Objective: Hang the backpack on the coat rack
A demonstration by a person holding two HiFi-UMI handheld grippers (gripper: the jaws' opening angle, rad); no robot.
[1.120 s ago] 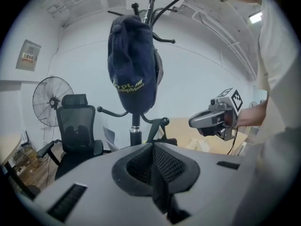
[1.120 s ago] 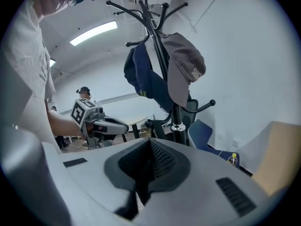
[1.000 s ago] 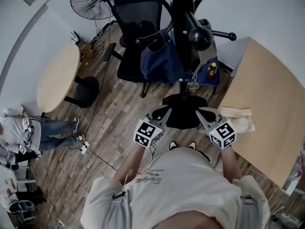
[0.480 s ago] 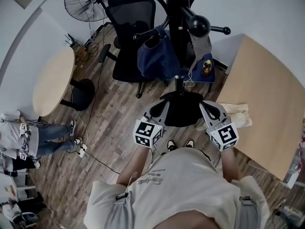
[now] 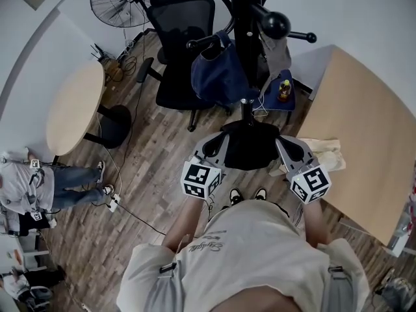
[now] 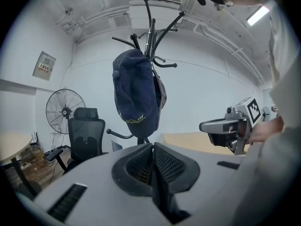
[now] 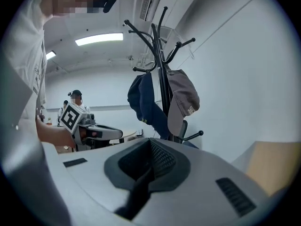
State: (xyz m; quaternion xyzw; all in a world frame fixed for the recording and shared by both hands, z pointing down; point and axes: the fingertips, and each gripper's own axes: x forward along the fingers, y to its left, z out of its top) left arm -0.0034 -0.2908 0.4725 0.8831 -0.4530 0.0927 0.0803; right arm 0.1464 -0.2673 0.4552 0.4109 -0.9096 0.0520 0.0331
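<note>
Head view: we see the left gripper (image 5: 218,143) and right gripper (image 5: 281,145) raised slightly since a second ago, while the backpack (image 5: 218,77) hangs from the coat rack's (image 5: 247,18) left hook. Left gripper view: jaws together, empty. Right gripper view: likewise pressed together, holding nothing. We judge the hanging done.

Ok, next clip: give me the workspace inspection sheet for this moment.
Surface: wood floor, coat rack standing on it.
Job's things: dark blue backpack hangs on the rack.
Clutter: grey item on the rack; bottle; crumpled bag on wooden table.
Grippers: left gripper and right gripper both shut, nothing between jaws.
Cables: power strip with cable on the floor.
Surroundings: office chair, fan, round table, seated person at left.
</note>
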